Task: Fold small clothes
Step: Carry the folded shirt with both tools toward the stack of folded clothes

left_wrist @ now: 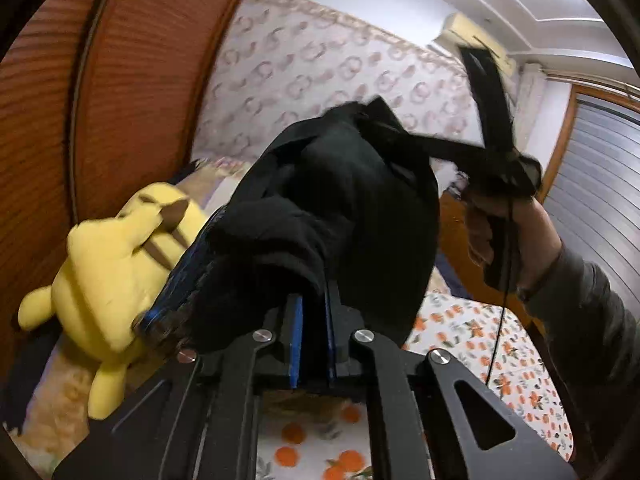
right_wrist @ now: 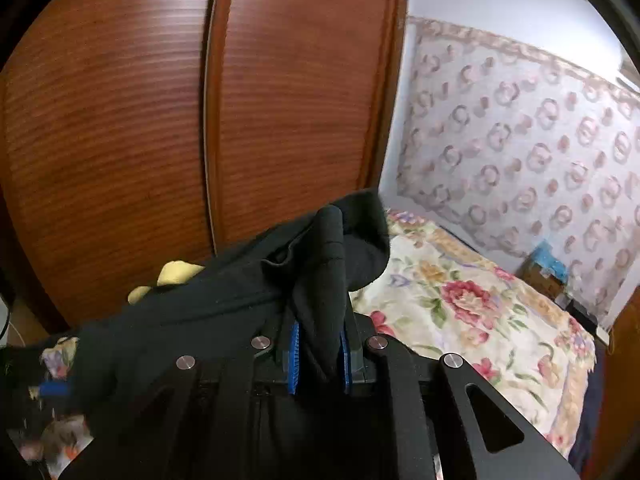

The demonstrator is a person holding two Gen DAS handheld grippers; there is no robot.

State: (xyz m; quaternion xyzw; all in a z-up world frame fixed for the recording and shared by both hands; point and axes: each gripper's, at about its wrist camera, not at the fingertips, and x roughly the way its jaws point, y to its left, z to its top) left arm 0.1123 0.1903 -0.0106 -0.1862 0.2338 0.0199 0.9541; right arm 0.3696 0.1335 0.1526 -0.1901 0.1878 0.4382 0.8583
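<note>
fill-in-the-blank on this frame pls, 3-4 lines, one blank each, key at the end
1. The left gripper and the right gripper are both shut on a garment whose colour is ____.
2. The plush toy lying on the bed is coloured ____.
3. The sheet under the left gripper is printed with fruit coloured ____.
4. The wardrobe doors behind the bed are made of ____.

Missing words: black; yellow; orange; wood

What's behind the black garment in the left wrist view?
Behind the black garment: a yellow plush toy, wooden wardrobe doors and patterned wallpaper. The bed directly behind it is covered.
</note>
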